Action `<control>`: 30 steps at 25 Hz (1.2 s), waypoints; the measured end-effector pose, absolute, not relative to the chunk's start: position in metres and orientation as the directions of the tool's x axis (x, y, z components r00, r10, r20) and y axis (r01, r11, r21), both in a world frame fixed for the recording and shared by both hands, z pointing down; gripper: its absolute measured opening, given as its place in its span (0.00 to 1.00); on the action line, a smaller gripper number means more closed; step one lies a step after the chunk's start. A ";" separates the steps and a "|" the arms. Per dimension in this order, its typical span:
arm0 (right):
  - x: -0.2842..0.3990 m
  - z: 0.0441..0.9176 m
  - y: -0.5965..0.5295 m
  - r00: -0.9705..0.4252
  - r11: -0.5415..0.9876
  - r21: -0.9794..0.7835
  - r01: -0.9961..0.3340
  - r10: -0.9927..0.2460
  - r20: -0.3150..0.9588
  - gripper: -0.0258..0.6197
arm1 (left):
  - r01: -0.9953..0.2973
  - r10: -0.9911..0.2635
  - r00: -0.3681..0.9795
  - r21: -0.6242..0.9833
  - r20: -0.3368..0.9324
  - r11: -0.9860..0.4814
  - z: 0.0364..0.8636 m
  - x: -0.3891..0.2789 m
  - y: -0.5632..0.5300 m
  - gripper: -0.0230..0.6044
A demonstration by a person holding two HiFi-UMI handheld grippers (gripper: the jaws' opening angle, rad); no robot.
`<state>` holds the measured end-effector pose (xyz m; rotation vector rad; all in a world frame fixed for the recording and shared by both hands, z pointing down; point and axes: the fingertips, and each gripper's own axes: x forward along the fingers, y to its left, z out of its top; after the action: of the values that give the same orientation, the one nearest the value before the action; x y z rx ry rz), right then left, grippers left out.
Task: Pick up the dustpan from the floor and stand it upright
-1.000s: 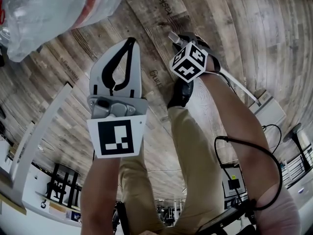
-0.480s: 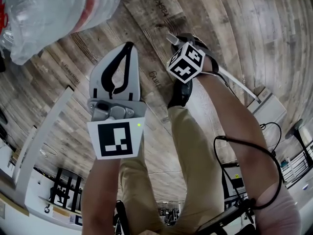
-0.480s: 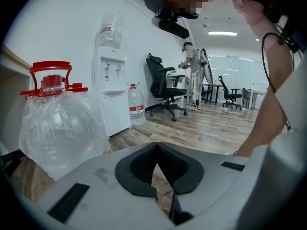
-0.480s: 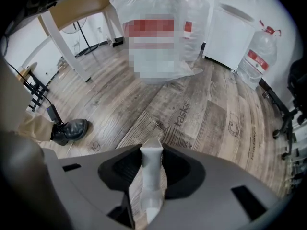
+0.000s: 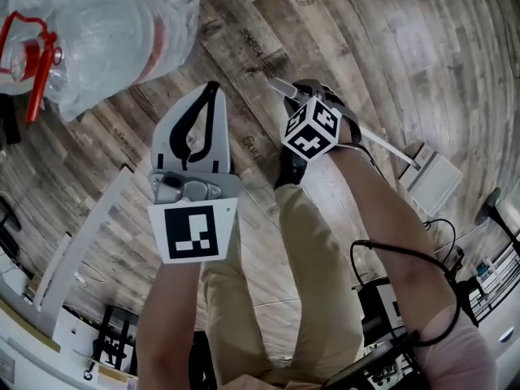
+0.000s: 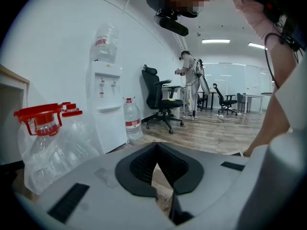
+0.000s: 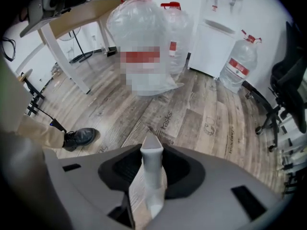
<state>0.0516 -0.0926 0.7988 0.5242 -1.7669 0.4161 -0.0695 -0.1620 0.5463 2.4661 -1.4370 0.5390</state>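
Note:
The dustpan's long white handle (image 5: 388, 146) runs slantwise under my right gripper (image 5: 302, 86), and its grey-white pan (image 5: 436, 179) lies low at the right above the wood floor. The right gripper is shut on the handle, whose end (image 7: 152, 159) sticks out between the black pads. My left gripper (image 5: 213, 88) hovers to the left of it, apart from the dustpan. Its jaws are shut, tips meeting (image 6: 156, 146) with nothing between them.
Large water bottles in clear bags (image 5: 106, 39) stand at the upper left, also in front of the right gripper (image 7: 144, 47). A white table leg (image 5: 81, 234) crosses the left. My black shoe (image 5: 292, 159) is on the floor (image 5: 390, 47). Water dispenser (image 6: 108, 111), office chair (image 6: 160, 99).
The head view has shifted, so the bagged bottles show further down and right. Both grippers keep about the same place; the right stays shut on the handle.

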 end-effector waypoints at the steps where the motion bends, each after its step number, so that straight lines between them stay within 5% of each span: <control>1: 0.054 0.789 -0.092 -0.212 0.830 -0.001 -0.558 -0.141 0.967 0.25 | -0.869 -0.786 0.457 0.019 0.418 -0.495 0.538 -0.068 -0.163 0.05; 30: 0.145 0.515 -0.068 -0.221 0.721 0.113 -0.684 -0.353 0.909 0.26 | -0.777 -0.763 0.620 0.005 0.185 -0.630 0.274 -0.010 -0.178 0.05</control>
<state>0.1452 -0.0683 0.5150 0.8102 -1.8318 0.3780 -0.0098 -0.1781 0.2743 2.7504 -1.3097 0.2529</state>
